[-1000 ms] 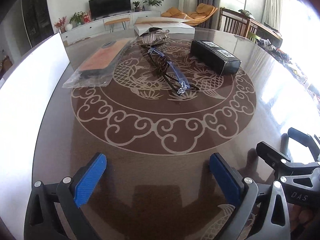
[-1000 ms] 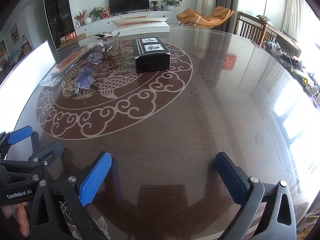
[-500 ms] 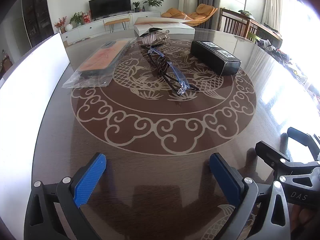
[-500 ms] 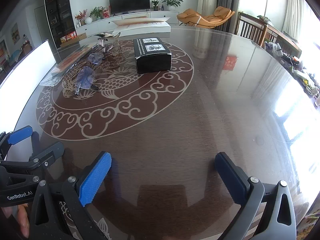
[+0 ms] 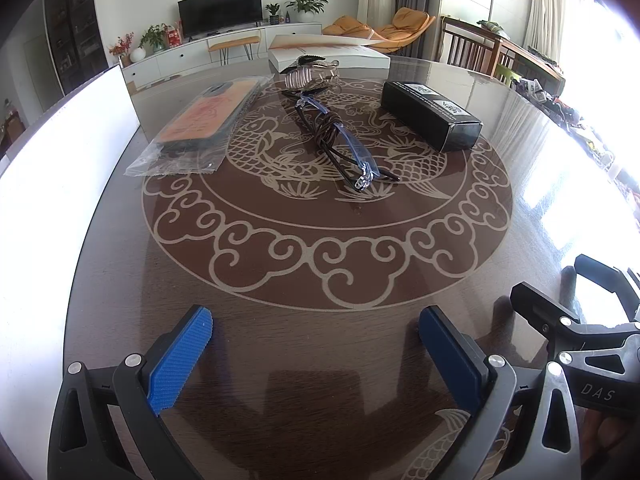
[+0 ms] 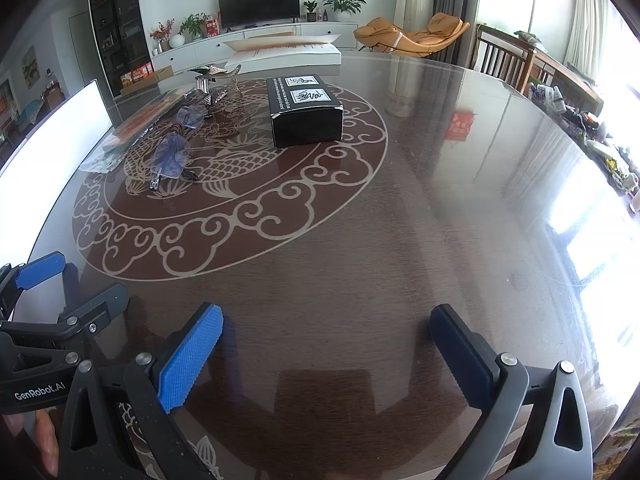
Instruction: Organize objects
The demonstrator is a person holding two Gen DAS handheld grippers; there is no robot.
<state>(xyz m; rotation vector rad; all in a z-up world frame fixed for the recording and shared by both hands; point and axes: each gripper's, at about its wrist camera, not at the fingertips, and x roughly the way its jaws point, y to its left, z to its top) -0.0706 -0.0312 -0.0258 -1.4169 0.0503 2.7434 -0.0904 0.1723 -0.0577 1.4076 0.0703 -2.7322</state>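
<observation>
Both of my grippers hang low over the near edge of the round, glossy dark-wood counter with its pale inlaid fish-and-cloud medallion, and neither is touching anything. The left gripper has its blue-padded fingers spread wide with only bare counter between them; the right gripper is spread just as wide and equally empty, and it sits just beside the left one, each showing at the edge of the other's view. All the things to organize lie well ahead, on the medallion. At the left is a clear plastic bag holding an orange phone case. In the middle lies a pair of blue-tinted rimless glasses across a coil of dark brown cord, touching it. Just beyond them stands a silvery metal ornament; I cannot tell its exact shape. To the right rests a long black rectangular box with white labels on top, apart from the glasses. At the far rim lies a flat white box.
</observation>
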